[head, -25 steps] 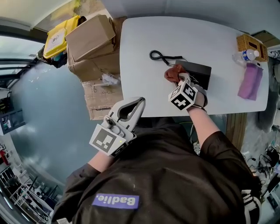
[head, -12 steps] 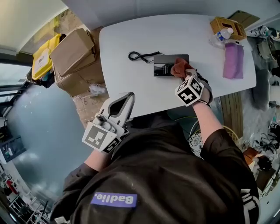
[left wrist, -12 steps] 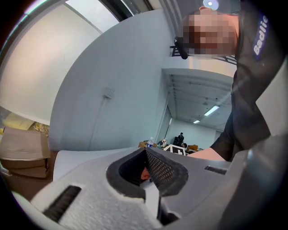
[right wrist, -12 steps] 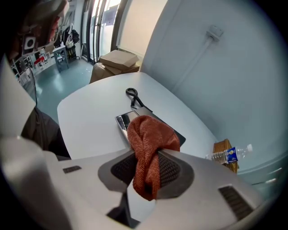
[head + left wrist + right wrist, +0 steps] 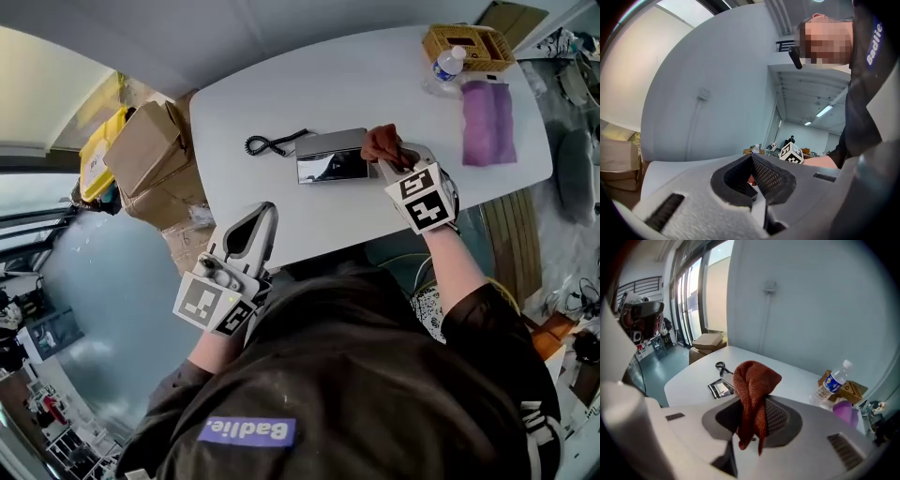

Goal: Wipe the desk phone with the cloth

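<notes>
The right gripper view is filled by the rust-red cloth (image 5: 753, 383), which is pinched between the jaws of the right claw (image 5: 401, 165), with a bunched wad standing proud of the tips and a short tail hanging below. In the head view the desk phone (image 5: 329, 157) is seen lying flat on the white bench (image 5: 309, 84), its coiled cord (image 5: 272, 143) trailing off to the left, and the cloth is held at the phone's right end; whether it is actually touching the casing cannot be told. The left claw (image 5: 753, 165) is closed on nothing and is held at the near edge of the bench, well apart from the phone. The wipe would probably be done best if the wad, not the hard jaw tips, were pressed onto the top face and drawn along its length towards the cord end in overlapping passes. Light pressure is advised, since the phone is not braced and could slide. The grip should be kept firm so the cloth is not dragged out.
</notes>
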The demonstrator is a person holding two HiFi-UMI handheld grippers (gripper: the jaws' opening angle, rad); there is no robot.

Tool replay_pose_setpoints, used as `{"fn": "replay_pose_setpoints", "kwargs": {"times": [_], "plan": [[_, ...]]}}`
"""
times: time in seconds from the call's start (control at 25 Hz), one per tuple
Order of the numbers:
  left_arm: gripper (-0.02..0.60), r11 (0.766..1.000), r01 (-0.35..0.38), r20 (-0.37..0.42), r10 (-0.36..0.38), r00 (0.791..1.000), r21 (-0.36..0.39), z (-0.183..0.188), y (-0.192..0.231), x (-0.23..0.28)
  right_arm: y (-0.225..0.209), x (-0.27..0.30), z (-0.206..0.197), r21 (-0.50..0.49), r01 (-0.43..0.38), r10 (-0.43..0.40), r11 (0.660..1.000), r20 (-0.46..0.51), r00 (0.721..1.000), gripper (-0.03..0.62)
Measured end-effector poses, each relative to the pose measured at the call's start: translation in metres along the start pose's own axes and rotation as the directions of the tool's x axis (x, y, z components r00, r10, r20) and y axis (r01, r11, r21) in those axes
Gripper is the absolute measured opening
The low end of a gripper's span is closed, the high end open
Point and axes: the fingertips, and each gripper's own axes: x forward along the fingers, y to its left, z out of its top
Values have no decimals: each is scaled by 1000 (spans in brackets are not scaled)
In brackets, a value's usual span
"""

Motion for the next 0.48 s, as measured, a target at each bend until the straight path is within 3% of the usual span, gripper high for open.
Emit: {"fn": "replay_pose_setpoints", "kwargs": {"times": [0.16, 0.48], "plan": [[17, 1000, -25, -11, 25, 1000, -4, -1, -13, 22, -34, 17, -16, 42, -38, 38, 998, 11, 999, 114], [17, 993, -110, -71, 108, 992, -31, -23, -24, 36, -39, 71, -34, 18, -129, 129, 992, -2, 992, 114]]}}
